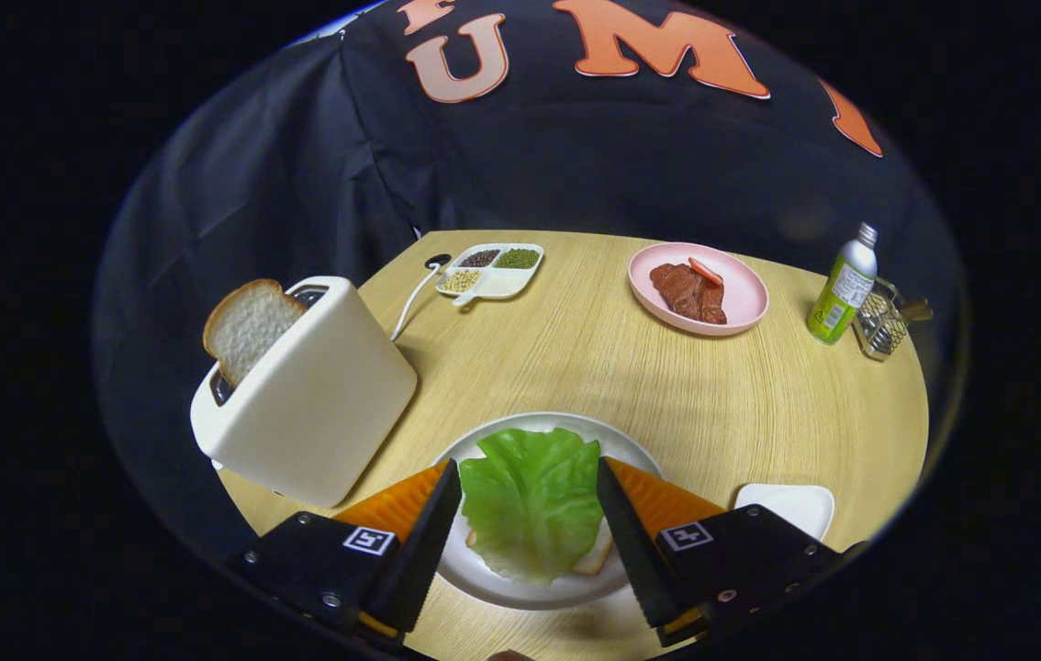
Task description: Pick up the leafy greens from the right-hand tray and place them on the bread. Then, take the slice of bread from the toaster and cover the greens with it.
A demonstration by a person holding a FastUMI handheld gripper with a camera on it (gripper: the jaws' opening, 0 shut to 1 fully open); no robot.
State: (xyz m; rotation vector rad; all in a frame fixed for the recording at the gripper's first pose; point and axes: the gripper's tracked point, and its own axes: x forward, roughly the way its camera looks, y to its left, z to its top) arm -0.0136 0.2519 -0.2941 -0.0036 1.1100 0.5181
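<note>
A pale wood-grain desk point(576, 367) stood before a wall of dark cloth. Along its far edge lay a white divided dish point(489, 270) of seeds and grains, a pink plate point(741, 294) with brown meat pieces point(690, 292) and a small red-orange strip on top, a green bottle point(842, 285) and, just beside it, a small wire basket point(883, 321). A white cord point(410, 298) ran from the desk's far-left edge toward the toaster.

The leafy greens point(530, 496), one bright green crinkled leaf, lay on a slice of bread point(596, 556) on a white plate point(539, 592) at the near edge; the leaf hid most of that bread, with a pale corner showing. The cream toaster point(309, 395) stood at the left edge, tilted by the lens, with a slice of white bread point(245, 326) sticking up from its slot.

The claw point(530, 477) stood wide, its fingers on either side of the leaf, pressing on nothing; whether they hung above the plate or touched it could not be told. A small white tray point(791, 505) near the right edge was partly hidden behind the claw's right finger.
</note>
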